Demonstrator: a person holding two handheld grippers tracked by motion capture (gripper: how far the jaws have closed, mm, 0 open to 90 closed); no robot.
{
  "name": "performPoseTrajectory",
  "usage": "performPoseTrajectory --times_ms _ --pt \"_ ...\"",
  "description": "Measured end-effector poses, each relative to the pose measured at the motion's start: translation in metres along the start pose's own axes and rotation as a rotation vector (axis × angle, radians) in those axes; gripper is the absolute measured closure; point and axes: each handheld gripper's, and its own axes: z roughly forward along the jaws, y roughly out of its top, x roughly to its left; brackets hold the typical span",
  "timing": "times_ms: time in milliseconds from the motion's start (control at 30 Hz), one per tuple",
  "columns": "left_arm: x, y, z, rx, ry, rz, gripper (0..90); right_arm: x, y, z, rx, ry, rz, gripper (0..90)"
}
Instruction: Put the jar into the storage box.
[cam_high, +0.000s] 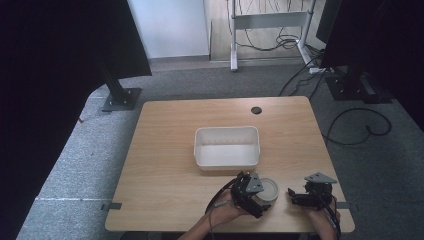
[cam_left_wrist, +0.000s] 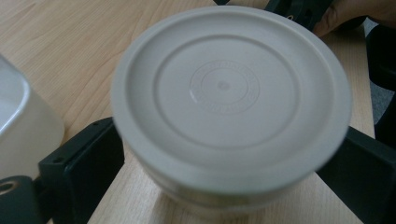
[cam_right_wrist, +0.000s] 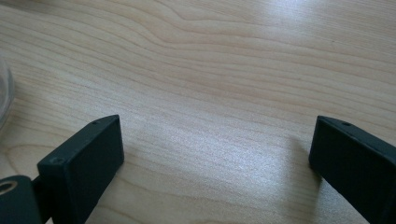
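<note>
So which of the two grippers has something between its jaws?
The left gripper: its jaws flank the round grey lidded container. The right gripper has bare tabletop between its open jaws.

Round jar (cam_left_wrist: 231, 107) w/ a grey-beige lid, lid on, concentric rings and a small embossed circle at its centre. It stands upright on the tabletop (cam_high: 165, 150) near the front edge, just in front of the white bin (cam_high: 227, 146), w/ one jaw of the left gripper (cam_high: 260, 196) on each side.

Grey carpet (cam_high: 75, 155), perhaps white wall (cam_high: 170, 25)
</note>
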Motion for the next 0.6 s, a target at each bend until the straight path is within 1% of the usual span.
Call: performPoseTrajectory --times_ms 133,233,333,400,467,500,600 --pt "-0.001 0.002 0.007 0.007 -0.003 -0.002 5.5 0.0 0.0 0.0 0.0 0.0 -0.001 2.8" --pt "-0.002 0.002 0.012 0.019 0.006 0.002 6.5 0.0 0.0 0.0 0.0 0.001 -0.002 2.8" --pt "-0.003 0.003 0.015 0.017 0.009 0.0 8.3 0.0 0.0 0.0 0.0 0.002 -0.002 2.8" --pt "-0.003 0.004 0.016 0.019 0.012 -0.008 8.6 0.0 0.0 0.0 0.0 0.002 -0.002 2.8" --pt "-0.003 0.006 0.015 0.014 0.005 -0.019 9.5 0.0 0.0 0.0 0.0 0.002 -0.002 2.8" --pt "-0.004 0.006 0.014 0.016 0.006 -0.017 10.0 0.0 0.0 0.0 0.0 0.002 -0.002 2.8" --pt "-0.007 0.007 0.013 0.026 0.033 0.011 10.1 0.0 0.0 0.0 0.0 0.002 -0.002 2.8"
